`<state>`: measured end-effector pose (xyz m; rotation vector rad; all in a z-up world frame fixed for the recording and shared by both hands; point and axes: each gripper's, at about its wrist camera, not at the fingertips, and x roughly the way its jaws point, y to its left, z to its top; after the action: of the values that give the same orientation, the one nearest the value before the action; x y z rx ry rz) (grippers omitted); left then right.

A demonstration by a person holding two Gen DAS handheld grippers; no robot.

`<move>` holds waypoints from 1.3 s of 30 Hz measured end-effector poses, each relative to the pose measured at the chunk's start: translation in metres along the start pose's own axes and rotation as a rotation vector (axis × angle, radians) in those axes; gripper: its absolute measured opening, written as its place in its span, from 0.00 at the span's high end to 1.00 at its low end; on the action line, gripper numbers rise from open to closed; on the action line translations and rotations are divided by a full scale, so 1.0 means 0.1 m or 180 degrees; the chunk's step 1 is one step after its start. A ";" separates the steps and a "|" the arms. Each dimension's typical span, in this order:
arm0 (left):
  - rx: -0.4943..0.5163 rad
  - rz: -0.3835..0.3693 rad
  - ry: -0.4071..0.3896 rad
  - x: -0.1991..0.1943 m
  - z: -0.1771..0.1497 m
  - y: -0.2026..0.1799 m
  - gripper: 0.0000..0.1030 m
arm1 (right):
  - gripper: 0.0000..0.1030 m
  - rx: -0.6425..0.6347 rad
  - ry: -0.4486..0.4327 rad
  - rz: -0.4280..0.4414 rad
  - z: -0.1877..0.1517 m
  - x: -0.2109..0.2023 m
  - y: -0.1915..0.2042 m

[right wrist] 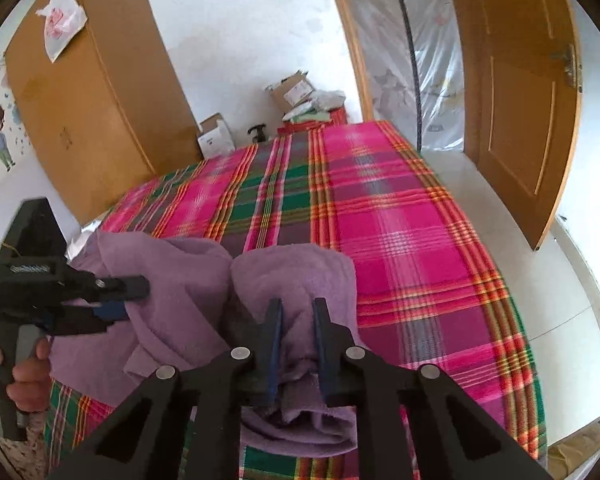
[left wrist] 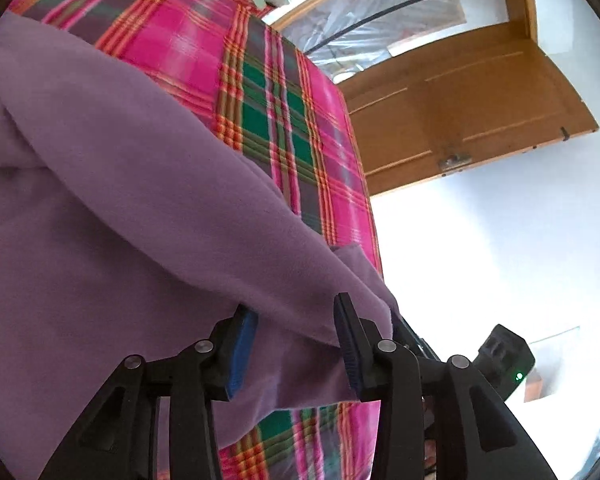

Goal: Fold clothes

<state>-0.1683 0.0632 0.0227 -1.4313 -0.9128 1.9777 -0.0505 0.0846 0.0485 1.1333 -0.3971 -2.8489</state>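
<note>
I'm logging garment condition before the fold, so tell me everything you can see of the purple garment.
The purple garment looks like soft, fleecy fabric in plain lilac, with no print visible. It lies bunched and partly lifted near the front edge of the plaid bedcover, rumpled into thick folds, not yet flat. The left gripper pinches one bunch of it, and the right gripper has a thick fold between its fingers. In the left wrist view a layered edge hangs between the blue pads. Its type cannot be told.

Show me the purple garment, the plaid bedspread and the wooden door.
Purple garment (right wrist: pixel 188 280): right wrist view, on its bunched middle.
Plaid bedspread (right wrist: pixel 400 232): right wrist view, on a bare pink patch.
Wooden door (right wrist: pixel 516 112): right wrist view, on its panel.
</note>
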 end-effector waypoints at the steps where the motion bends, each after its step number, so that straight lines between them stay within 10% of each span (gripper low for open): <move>1: -0.0041 -0.0015 -0.0003 0.02 0.01 0.01 0.62 | 0.87 0.0024 -0.0052 0.0006 0.01 -0.05 -0.02; 9: -0.0214 -0.0005 -0.0135 0.11 0.10 0.00 0.93 | 0.89 0.0037 -0.0285 -0.0244 0.05 -0.30 -0.15; 30: -0.0100 -0.0237 -0.0586 -0.25 0.23 -0.34 0.96 | 0.80 -0.0169 -0.0449 -0.1112 -0.03 -0.43 -0.40; 39: -0.0006 -0.0271 -0.0682 -0.35 0.33 -0.42 0.96 | 0.80 -0.0386 -0.0077 0.0279 0.00 -0.28 -0.10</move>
<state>-0.1884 0.0570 0.0831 -1.1767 -1.0497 2.0943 -0.0297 0.0978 0.0644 1.0346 -0.2642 -2.7709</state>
